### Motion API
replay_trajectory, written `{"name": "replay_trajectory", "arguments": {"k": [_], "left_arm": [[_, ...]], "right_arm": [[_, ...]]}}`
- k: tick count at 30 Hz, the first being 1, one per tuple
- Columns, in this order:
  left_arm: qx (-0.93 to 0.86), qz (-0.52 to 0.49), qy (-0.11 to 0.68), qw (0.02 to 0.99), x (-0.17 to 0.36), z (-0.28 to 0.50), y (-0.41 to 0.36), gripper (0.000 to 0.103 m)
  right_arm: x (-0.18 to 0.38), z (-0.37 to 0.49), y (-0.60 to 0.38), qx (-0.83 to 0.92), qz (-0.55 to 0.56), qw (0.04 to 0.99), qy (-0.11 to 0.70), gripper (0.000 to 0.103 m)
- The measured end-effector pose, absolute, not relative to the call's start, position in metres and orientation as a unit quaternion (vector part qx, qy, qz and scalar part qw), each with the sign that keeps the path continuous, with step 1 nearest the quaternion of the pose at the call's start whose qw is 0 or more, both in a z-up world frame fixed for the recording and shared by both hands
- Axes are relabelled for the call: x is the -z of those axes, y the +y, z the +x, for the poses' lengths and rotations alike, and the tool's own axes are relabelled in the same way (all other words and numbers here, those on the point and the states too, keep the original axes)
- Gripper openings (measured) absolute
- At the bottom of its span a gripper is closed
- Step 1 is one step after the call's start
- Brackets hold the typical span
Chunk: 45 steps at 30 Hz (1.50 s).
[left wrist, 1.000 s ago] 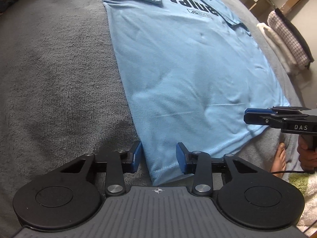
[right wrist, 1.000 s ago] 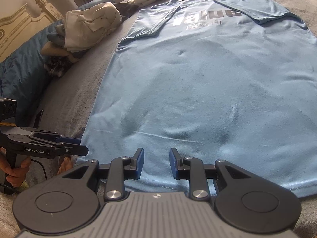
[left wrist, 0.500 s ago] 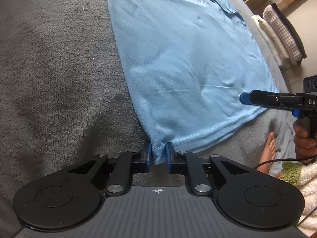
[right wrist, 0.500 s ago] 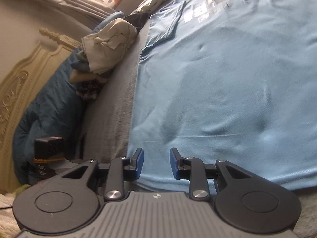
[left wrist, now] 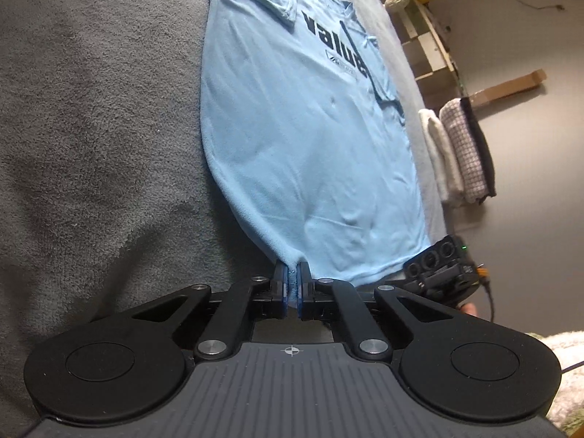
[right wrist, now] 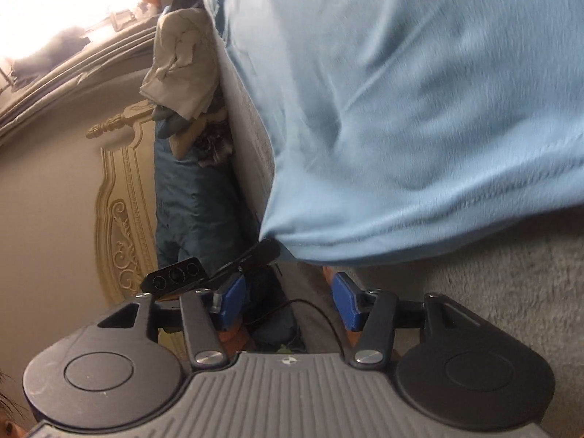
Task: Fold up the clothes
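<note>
A light blue T-shirt (left wrist: 310,153) with black "value" lettering lies spread flat on a grey blanket (left wrist: 91,127). My left gripper (left wrist: 291,279) is shut on the shirt's near hem corner, and the cloth bunches up between the blue pads. In the blurred, tilted right wrist view, the shirt (right wrist: 401,109) fills the upper right. My right gripper (right wrist: 290,301) is open wide just below the hem, with nothing between its fingers. The left gripper (right wrist: 255,255) shows there as a black arm reaching to the hem corner. The right gripper's body (left wrist: 441,270) sits by the hem's other end.
A pile of crumpled clothes (right wrist: 182,65) and a dark blue duvet (right wrist: 189,189) lie by an ornate headboard (right wrist: 120,219). Folded towels (left wrist: 460,153) hang off the bed's right side below a shelf (left wrist: 430,36). A cable (right wrist: 314,310) runs under the right gripper.
The left gripper closed fully on the hem corner and pulled it up slightly. The right gripper opened wider, tilted over and swung toward the same hem corner.
</note>
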<state>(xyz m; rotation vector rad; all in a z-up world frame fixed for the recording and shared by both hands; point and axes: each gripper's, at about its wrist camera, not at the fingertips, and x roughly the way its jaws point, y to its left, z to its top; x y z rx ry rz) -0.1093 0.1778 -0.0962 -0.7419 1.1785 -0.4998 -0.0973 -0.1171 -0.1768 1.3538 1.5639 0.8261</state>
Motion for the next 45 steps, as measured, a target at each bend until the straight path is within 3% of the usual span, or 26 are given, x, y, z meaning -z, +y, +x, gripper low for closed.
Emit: {"name": "replay_trajectory", "arguments": {"k": [16,25,27,30,32,35,38,45], "left_arm": [[0.244,-0.404,0.491,0.732,0.093,-0.106,0.187,0.002],[0.261,-0.419,0.49,0.718,0.097,-0.11,0.189,0.002],[0.26,-0.424,0.491,0.715,0.099,-0.11,0.189,0.002],[0.258,-0.434,0.494,0.708,0.104,-0.11,0.19,0.002],[0.255,-0.451,0.497,0.696,0.11,-0.11,0.192,0.003],[0.237,-0.492,0.497,0.675,0.123,-0.111,0.199,0.007],[0.221,-0.52,0.492,0.663,0.133,-0.112,0.205,0.018],[0.21,-0.538,0.509,0.638,0.149,-0.105,0.201,0.03]], "right_arm": [[0.199,-0.087,-0.089,-0.32,0.609,0.378,0.619,0.059],[0.204,-0.081,-0.094,-0.301,0.634,0.39,0.597,0.061],[0.202,-0.081,-0.096,-0.3,0.631,0.401,0.592,0.057],[0.2,-0.08,-0.099,-0.3,0.627,0.417,0.586,0.038],[0.198,-0.08,-0.1,-0.3,0.623,0.427,0.583,0.017],[0.197,-0.081,-0.101,-0.302,0.611,0.439,0.586,0.006],[0.195,-0.081,-0.102,-0.307,0.602,0.445,0.588,0.006],[0.196,-0.081,-0.104,-0.311,0.595,0.446,0.591,0.005]]}}
